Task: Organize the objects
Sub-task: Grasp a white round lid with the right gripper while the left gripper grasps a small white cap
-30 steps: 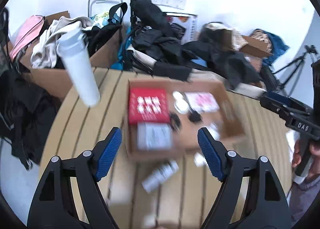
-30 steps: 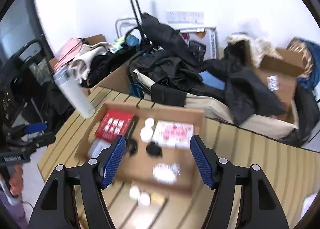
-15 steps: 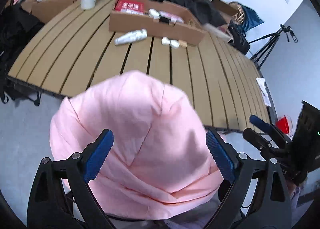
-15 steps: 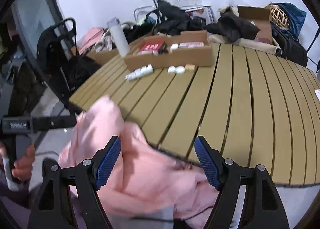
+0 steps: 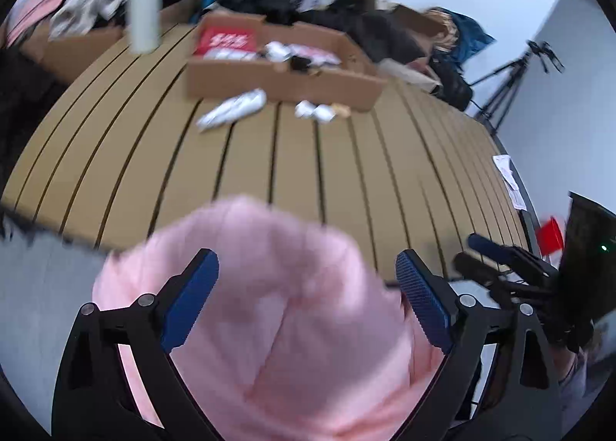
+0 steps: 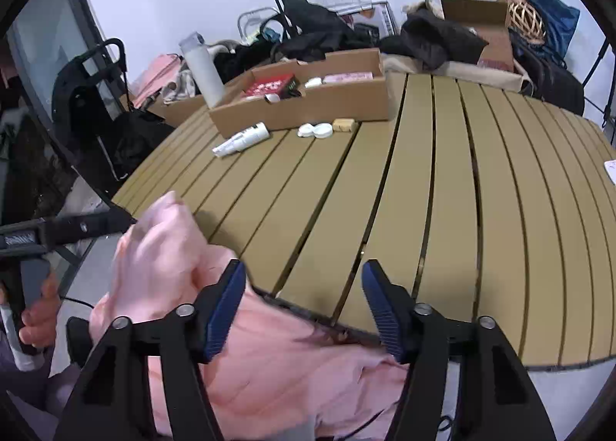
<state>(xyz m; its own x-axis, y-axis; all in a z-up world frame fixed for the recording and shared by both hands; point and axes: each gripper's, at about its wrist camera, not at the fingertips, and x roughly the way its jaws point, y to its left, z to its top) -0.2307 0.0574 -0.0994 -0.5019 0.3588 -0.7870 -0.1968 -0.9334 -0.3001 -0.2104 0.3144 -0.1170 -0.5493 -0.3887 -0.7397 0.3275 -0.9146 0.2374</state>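
Note:
A pink cloth (image 5: 288, 325) bulges up at the near edge of the slatted table (image 5: 346, 179). My left gripper (image 5: 308, 287) hangs over it, jaws wide, the cloth between the fingers with no clear pinch. My right gripper (image 6: 304, 302) is over the table edge and the pink cloth (image 6: 269, 356); its jaws are closing and its pads press on nothing. At the far side stands a cardboard box (image 6: 308, 106) with a red packet and small items. In front of it lie a white tube (image 6: 240, 141), white round jars (image 6: 315, 130) and a tan block (image 6: 343, 124).
A tall white bottle (image 6: 202, 67) stands left of the box. Bags, dark clothes and more cartons are piled behind the table. A tripod (image 5: 512, 83) and a red object (image 5: 550, 239) are off to the right. A paper slip (image 5: 508, 175) lies near the table's right edge.
Both grippers have pulled back from over the box to the table's near edge and dropped over the pink cloth. The right jaws have narrowed since half a second ago.

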